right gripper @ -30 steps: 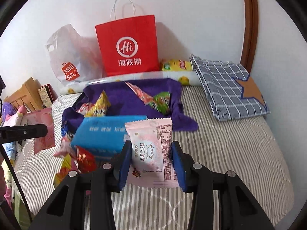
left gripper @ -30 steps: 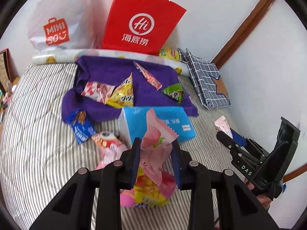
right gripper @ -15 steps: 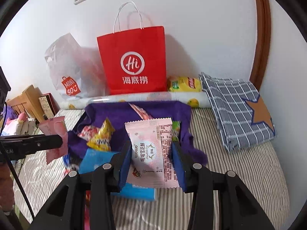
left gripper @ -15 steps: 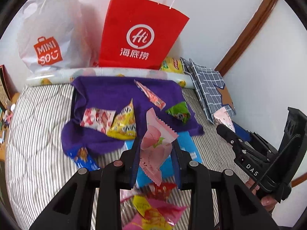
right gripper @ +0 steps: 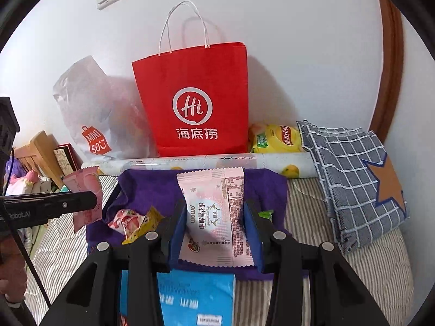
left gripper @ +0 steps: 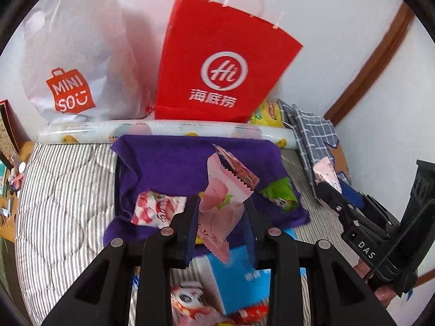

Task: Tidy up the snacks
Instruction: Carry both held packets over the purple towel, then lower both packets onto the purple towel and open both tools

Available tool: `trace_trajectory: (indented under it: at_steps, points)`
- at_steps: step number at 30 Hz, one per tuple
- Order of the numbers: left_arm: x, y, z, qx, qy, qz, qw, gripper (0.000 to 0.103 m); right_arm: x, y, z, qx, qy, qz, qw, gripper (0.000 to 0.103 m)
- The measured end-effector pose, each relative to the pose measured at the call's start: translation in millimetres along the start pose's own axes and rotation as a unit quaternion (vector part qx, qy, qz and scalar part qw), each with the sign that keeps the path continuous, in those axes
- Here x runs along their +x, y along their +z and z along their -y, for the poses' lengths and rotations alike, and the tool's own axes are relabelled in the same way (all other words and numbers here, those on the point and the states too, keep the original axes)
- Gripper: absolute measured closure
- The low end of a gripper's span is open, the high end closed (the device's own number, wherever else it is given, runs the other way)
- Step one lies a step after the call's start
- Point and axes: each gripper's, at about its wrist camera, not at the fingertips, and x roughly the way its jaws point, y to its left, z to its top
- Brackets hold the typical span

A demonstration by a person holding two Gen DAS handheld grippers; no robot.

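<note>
Up above the purple cloth (left gripper: 174,168), the left gripper (left gripper: 220,226) was squeezed tight on a pink peach snack pack (left gripper: 220,203). The pack stuck up between the two blue pads and leaned a little. The right gripper (right gripper: 216,226) was squeezed on a flat pink snack pack with writing (right gripper: 214,214), and that pack stood almost straight up.

On the purple cloth lay more snacks. A red and white candy bag (left gripper: 156,209) sat near the cloth's left edge, touching a yellow pointy bag (right gripper: 144,226). A long red stick pack (left gripper: 239,169) and a green bag (left gripper: 280,194) lay toward the cloth's right edge. A blue tissue pack (right gripper: 195,296) lay at the cloth's near edge, under the grippers. Some more bright snack bags (left gripper: 190,304) lay on the bed just beside it.

The cloth was spread on a striped bed (left gripper: 65,190). At the far edge of the bed lay a white roll with fruit pictures (right gripper: 217,161). Behind the roll a red paper bag (right gripper: 195,100) stood against the wall, with a white plastic bag (left gripper: 78,54) at its left and a yellow drink pack (right gripper: 280,138) at its right. A folded blue checked cloth (right gripper: 353,174) lay at the bed's far right corner.
</note>
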Motion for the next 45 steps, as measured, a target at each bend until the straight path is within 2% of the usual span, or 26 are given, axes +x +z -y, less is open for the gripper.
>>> trace_trajectory:
  at_steps: [8, 18, 23, 34, 36, 41, 43, 45]
  points:
    - [34.9, 5.6, -33.3, -0.026, 0.023, -0.024, 0.9991, 0.073, 48.3, -6.5, 5.9, 0.011, 0.010, -0.035, 0.999, 0.064]
    - [72.2, 3.0, -34.5, -0.011, 0.038, -0.052, 0.9978, 0.073, 86.5, -22.2, 6.5, -0.001, 0.022, -0.076, 0.997, 0.064]
    - [85.4, -1.6, -30.1, -0.001, 0.040, -0.067, 0.9970, 0.074, 95.7, -27.1, 7.0, -0.007, 0.013, -0.086, 0.996, 0.063]
    - [88.8, -6.9, -31.7, -0.004, 0.036, -0.073, 0.9967, 0.073, 101.3, -30.1, 4.4, -0.013, 0.015, -0.098, 0.995, 0.062]
    - [88.5, -7.5, -32.1, -0.006, 0.033, -0.075, 0.9966, 0.071, 100.7, -30.0, 5.7, -0.009, 0.013, -0.097, 0.995, 0.062]
    - [83.4, -12.3, -28.5, -0.004, 0.032, -0.077, 0.9965, 0.045, 94.0, -30.6, 5.8, -0.007, 0.016, -0.091, 0.996, 0.059]
    - [78.8, -15.0, -26.2, 0.000, 0.034, -0.076, 0.9966, 0.045, 89.2, -30.3, 5.4, -0.004, 0.019, -0.090, 0.996, 0.050]
    - [72.8, -17.4, -24.3, 0.001, 0.035, -0.075, 0.9965, 0.043, 81.4, -30.2, 3.3, -0.003, 0.021, -0.088, 0.996, 0.045]
